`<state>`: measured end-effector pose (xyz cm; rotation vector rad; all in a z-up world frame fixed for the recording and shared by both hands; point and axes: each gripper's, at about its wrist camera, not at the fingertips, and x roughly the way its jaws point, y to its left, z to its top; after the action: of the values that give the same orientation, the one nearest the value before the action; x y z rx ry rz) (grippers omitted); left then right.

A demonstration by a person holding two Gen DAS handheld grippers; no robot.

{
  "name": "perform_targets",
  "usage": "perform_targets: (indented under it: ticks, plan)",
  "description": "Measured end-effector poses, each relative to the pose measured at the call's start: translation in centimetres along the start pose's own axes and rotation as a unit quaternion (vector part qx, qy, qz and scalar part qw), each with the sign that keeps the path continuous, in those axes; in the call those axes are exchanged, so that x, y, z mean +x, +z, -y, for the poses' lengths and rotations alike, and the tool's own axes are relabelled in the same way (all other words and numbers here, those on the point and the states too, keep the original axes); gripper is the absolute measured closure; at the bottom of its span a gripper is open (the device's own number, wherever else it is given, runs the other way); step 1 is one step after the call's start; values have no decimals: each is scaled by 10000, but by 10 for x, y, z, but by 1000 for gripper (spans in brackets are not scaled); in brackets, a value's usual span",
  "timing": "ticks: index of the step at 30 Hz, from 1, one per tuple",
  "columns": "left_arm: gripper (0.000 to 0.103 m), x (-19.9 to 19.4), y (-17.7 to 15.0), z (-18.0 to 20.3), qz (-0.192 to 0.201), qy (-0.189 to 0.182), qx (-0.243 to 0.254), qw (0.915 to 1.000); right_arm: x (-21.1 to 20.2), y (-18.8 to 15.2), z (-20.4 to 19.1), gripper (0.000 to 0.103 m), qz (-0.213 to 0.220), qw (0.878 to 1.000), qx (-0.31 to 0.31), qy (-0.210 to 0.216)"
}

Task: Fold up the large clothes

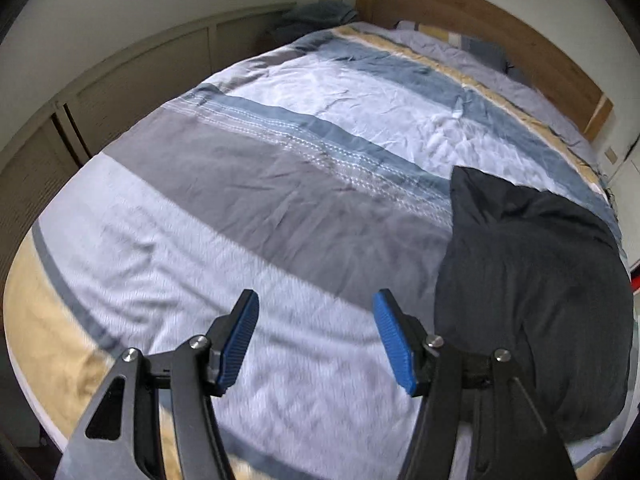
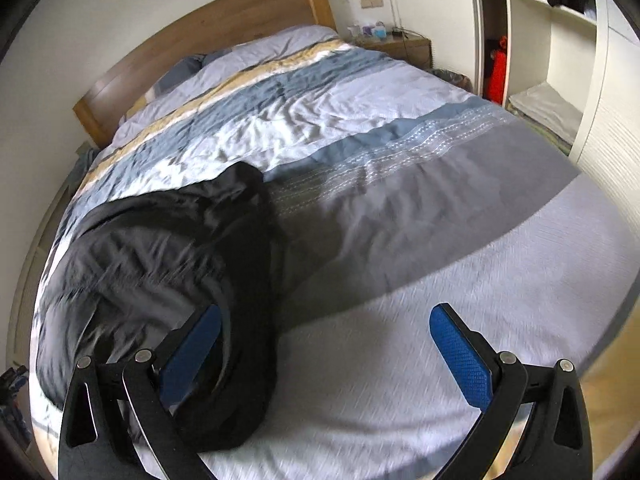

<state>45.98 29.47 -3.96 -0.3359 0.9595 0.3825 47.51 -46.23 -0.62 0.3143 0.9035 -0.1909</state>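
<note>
A bedroom with pale walls holds a wide bed (image 1: 280,184) under a striped cover of grey, blue, white and tan; on that cover, near the foot edge of the bed, lies the dark garment (image 1: 532,288), bunched into a loose heap with a flap pointing toward the headboard (image 1: 480,28). It looks soft and limp, thin enough to crease everywhere, probably light but broad, so it will likely sag and slide rather than hold a shape; its seams, collar and hem are lost in the folds, and the raised flap or the outer edges of the heap seem the surest places to pinch, one corner per hand, before spreading it flat on the bed. The left gripper (image 1: 316,332) hovers over bare cover beside the garment, jaws apart with nothing between them; the right gripper (image 2: 328,344) also stands spread and empty, one finger in front of the heap's edge, whether touching it I cannot tell. Beyond the bed, past the headboard, a nightstand (image 2: 400,46) and open shelves (image 2: 552,40) stand against the wall.
</note>
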Motion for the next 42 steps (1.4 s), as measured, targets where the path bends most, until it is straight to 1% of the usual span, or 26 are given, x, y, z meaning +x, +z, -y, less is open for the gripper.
perform_targets:
  ticks: [3,4,6,10,12,14,17,20,22,26,32,37,39,42]
  plan:
    - [45,-13,-21,10,155,-147,61,9998,-12,-17,-24,0,8,9997,-224,99]
    - [45,-18,-26,14,245,-173,97,9995,-14,-21,-33,0,25,9994,-304,133]
    - [45,-27,-33,36,501,-339,236,9979,-14,-29,-59,0,109,9985,-488,215]
    - [45,-40,-38,95,903,-780,581,9912,-6,-41,-119,0,353,9947,-773,577]
    - [45,-42,-41,129,1028,-1074,769,9859,1,-45,-150,0,489,9914,-935,776]
    - [45,-41,-44,164,1127,-1278,984,9804,10,-50,-180,0,574,9874,-1126,955]
    - [45,-35,-48,203,1243,-1394,1269,9742,25,-53,-225,0,687,9795,-1459,1211]
    - [45,-25,-52,233,1328,-1360,1525,9698,35,-53,-250,0,779,9738,-1614,1400]
    - [45,-19,-56,244,1366,-1326,1660,9676,46,-51,-263,0,788,9710,-1680,1506]
    - [45,0,-64,259,1302,-1303,1800,9663,65,-58,-277,0,717,9685,-1856,1499]
    - [45,17,-70,262,1341,-1257,1819,9660,76,-61,-266,0,751,9671,-1896,1518]
    - [45,21,-70,255,1349,-1233,1790,9667,79,-58,-242,1,751,9704,-1814,1405]
    - [45,23,-69,254,1330,-1211,1775,9675,80,-57,-224,1,737,9735,-1695,1344]
    - [45,23,-70,252,1316,-1177,1784,9680,82,-55,-200,1,703,9791,-1538,1133]
